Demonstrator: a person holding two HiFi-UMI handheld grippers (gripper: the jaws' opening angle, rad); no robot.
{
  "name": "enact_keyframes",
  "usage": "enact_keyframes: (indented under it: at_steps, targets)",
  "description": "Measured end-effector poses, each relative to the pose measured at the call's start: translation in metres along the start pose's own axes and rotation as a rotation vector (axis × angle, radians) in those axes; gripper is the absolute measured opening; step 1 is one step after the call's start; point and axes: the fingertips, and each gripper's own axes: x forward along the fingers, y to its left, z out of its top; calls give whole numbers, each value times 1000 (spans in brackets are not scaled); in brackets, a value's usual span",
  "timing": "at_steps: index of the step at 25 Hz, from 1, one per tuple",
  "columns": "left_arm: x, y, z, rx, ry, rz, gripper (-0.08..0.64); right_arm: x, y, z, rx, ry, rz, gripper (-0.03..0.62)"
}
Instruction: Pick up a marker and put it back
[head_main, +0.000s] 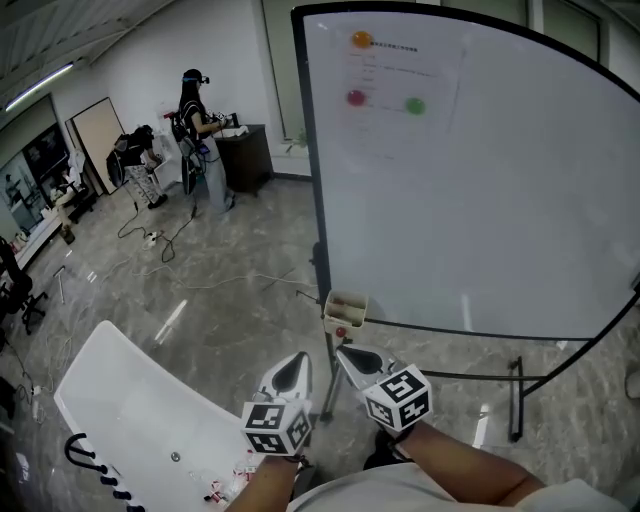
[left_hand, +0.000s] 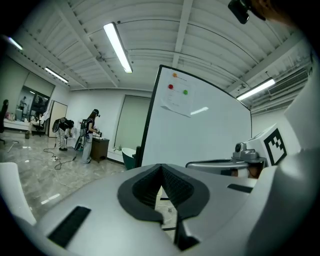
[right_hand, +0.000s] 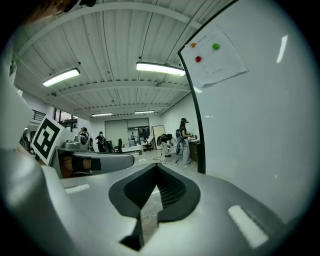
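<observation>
Jaws of left gripper (head_main: 297, 362) and right gripper (head_main: 347, 354) were together, both empty; marker probably lay in small box (head_main: 345, 303) at whiteboard (head_main: 480, 180) corner, not distinguishable; best to open one gripper, then approach squarely.

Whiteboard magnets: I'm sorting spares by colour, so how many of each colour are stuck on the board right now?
Orange magnet: 1
Red magnet: 1
Green magnet: 1
Total: 3
</observation>
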Motion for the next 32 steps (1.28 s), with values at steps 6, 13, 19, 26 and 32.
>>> enact_keyframes:
  at_steps: [6, 13, 19, 26, 32]
  targets:
    - [61, 26, -7, -54, 2, 95, 4, 54, -64, -3, -63, 86, 95, -3]
    - [124, 46, -4, -104, 8, 208, 4, 109, -127, -21, -132, 215, 221, 6]
    - [146, 63, -17, -125, 41, 251, 3, 143, -149, -66, -188, 355, 300, 32]
    - [151, 82, -29, -157, 67, 253, 3, 174, -146, -119, -374, 545, 328, 97]
    - [148, 99, -34, -171, 70, 259, 5, 192, -152, -153, -477, 665, 321, 97]
